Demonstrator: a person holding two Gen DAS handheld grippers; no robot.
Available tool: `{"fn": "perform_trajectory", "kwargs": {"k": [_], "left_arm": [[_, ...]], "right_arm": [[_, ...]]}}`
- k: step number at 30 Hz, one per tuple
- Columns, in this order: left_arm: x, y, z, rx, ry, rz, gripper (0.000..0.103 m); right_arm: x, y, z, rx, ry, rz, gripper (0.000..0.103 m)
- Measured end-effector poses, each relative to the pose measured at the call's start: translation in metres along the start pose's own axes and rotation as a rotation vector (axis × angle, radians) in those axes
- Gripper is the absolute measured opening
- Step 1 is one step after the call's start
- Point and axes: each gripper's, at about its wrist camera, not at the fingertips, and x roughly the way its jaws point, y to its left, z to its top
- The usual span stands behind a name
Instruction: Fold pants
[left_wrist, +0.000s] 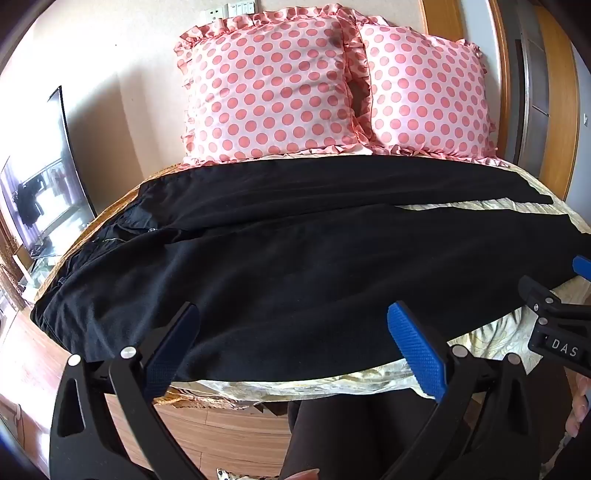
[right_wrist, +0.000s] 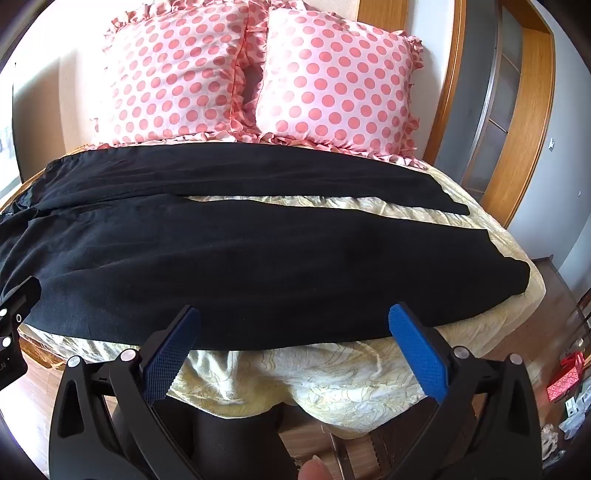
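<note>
Black pants (left_wrist: 295, 266) lie flat across the bed, waist at the left, two legs stretched to the right with a strip of bedspread between them; they also show in the right wrist view (right_wrist: 258, 266). My left gripper (left_wrist: 291, 325) is open and empty, hovering just above the near edge of the near leg, toward the waist. My right gripper (right_wrist: 293, 325) is open and empty above the near edge of the same leg, further toward the cuff. The right gripper's body shows at the right edge of the left wrist view (left_wrist: 554, 314).
A pale yellow bedspread (right_wrist: 314, 376) covers the bed and hangs over the near edge. Two pink polka-dot pillows (left_wrist: 269, 88) (left_wrist: 424, 96) stand at the headboard. A wooden door frame (right_wrist: 532, 110) is at the right. A television (left_wrist: 40, 184) is at the left.
</note>
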Motion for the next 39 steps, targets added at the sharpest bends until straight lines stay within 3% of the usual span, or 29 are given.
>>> {"fn": "perform_trajectory", "kwargs": {"k": [39], "left_arm": [[0.0016, 0.0031, 0.0024, -0.003, 0.003, 0.003, 0.101]], "right_arm": [[0.0003, -0.001, 0.0025, 0.002, 0.008, 0.003, 0.102]]}}
